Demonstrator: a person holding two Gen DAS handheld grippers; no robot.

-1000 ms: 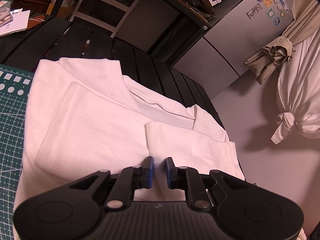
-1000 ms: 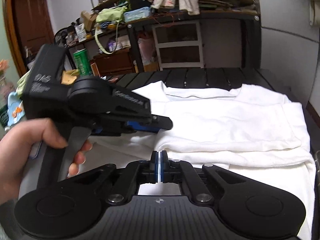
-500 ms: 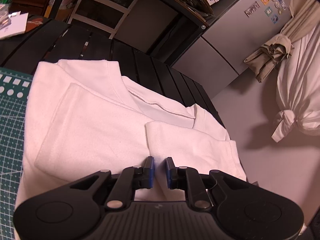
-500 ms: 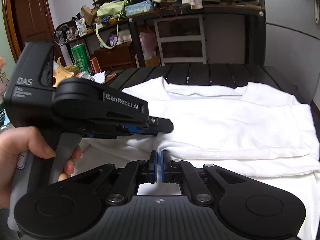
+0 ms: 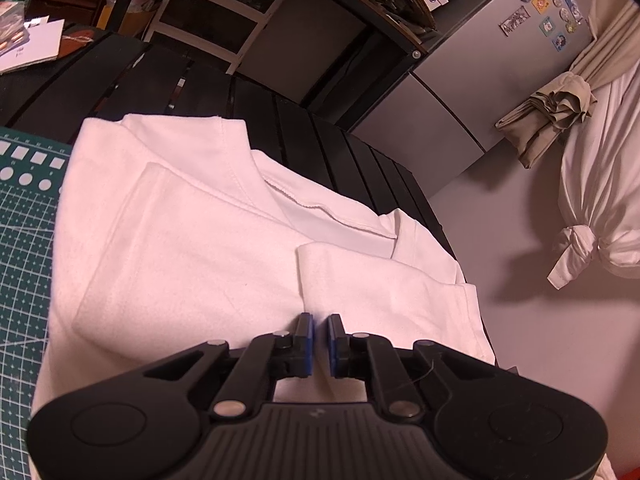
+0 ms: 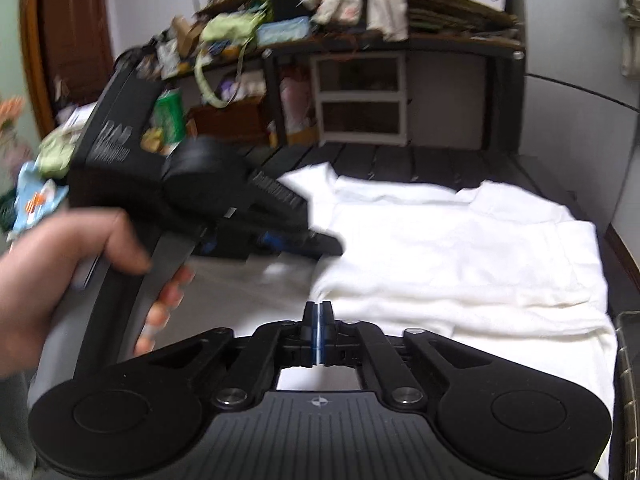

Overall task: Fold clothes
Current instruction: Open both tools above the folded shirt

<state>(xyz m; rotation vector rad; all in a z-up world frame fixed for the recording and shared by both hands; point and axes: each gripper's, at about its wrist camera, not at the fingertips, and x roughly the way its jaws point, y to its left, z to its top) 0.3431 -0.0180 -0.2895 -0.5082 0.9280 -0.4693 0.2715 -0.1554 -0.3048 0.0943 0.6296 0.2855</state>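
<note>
A white T-shirt (image 5: 180,260) lies flat on the black slatted table (image 5: 320,140), collar at the far side and both sides folded inward. My left gripper (image 5: 320,328) hovers over the near edge of the right fold. Its blue pads stand a narrow gap apart with nothing between them. In the right wrist view the same shirt (image 6: 460,260) spreads to the right. A hand (image 6: 60,264) holds the left gripper (image 6: 328,246) just above the shirt's left part. My right gripper (image 6: 318,320) sits low over the shirt's near edge, pads together and holding nothing.
A green cutting mat (image 5: 24,240) lies under the shirt's left side. A grey fridge (image 5: 480,80) and a knotted white curtain (image 5: 592,200) stand beyond the table's right edge. Cluttered shelves (image 6: 360,40) and a white drawer unit (image 6: 360,96) line the far wall.
The left wrist view is almost unchanged. The right wrist view has shifted slightly and is blurred; in it the left gripper now looks tilted and a little higher. The shirt has not moved.
</note>
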